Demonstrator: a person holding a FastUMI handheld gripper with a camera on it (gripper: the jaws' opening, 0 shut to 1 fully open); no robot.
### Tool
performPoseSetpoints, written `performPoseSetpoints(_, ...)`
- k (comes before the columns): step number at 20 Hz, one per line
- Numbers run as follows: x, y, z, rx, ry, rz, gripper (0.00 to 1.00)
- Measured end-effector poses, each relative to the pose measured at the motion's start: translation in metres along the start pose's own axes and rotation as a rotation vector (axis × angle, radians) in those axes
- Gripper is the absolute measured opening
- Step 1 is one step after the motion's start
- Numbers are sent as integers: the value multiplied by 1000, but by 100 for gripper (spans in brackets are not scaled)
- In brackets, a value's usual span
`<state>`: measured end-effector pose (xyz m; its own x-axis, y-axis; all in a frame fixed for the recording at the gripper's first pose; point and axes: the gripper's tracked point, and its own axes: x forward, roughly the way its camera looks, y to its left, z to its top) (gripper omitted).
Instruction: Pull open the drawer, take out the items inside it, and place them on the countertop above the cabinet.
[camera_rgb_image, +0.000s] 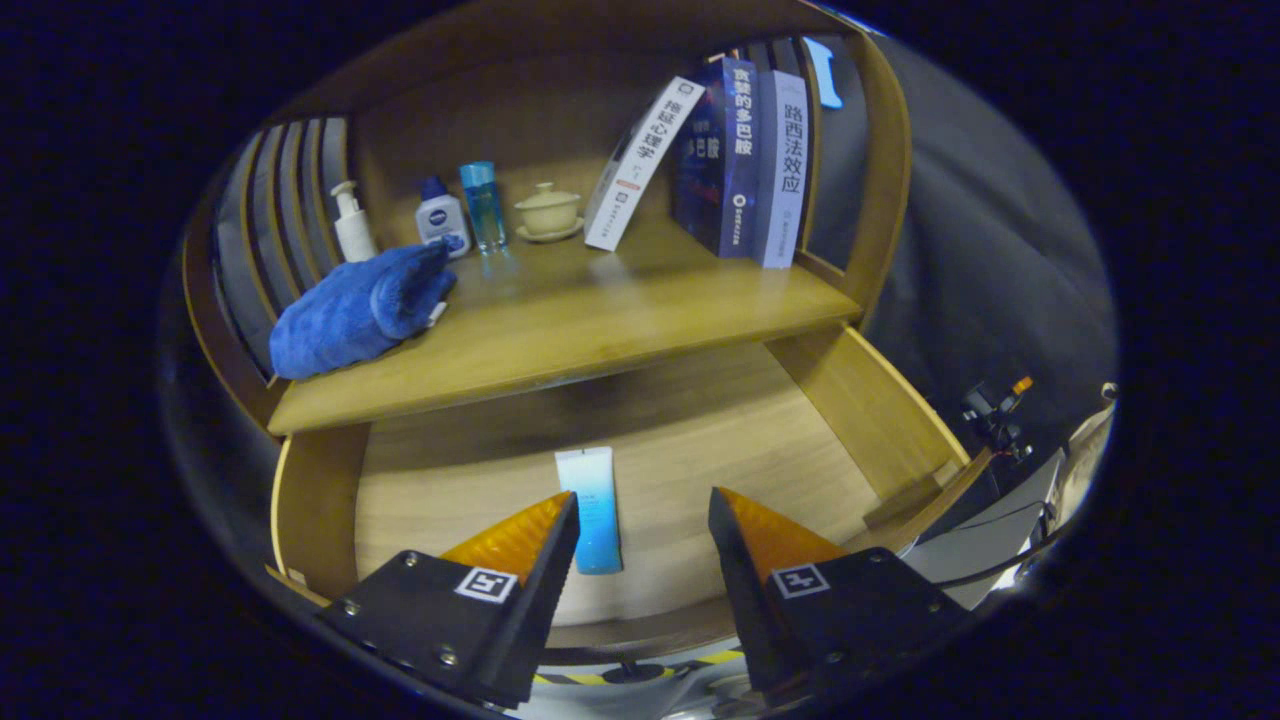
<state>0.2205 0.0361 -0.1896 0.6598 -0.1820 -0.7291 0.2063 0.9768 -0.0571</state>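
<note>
The wooden drawer stands pulled open below the countertop. On the drawer's floor lies a blue and white tube, lengthwise, just ahead of my left finger and partly beside it. My gripper hovers over the drawer's front part, open, with nothing between its fingers. The tube sits a little left of the gap between them. On the countertop's left end rests a rolled blue towel.
At the back of the countertop stand a white pump bottle, a small white and blue bottle, a clear blue bottle and a lidded cream cup on a saucer. Three books lean at the right. Slatted wooden sides enclose it.
</note>
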Motion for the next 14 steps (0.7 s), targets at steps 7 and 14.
performPoseSetpoints(7, 24, -7, -20, -23, 126, -38, 78)
performPoseSetpoints(14, 34, 5, -29, -155, 219, -82, 78)
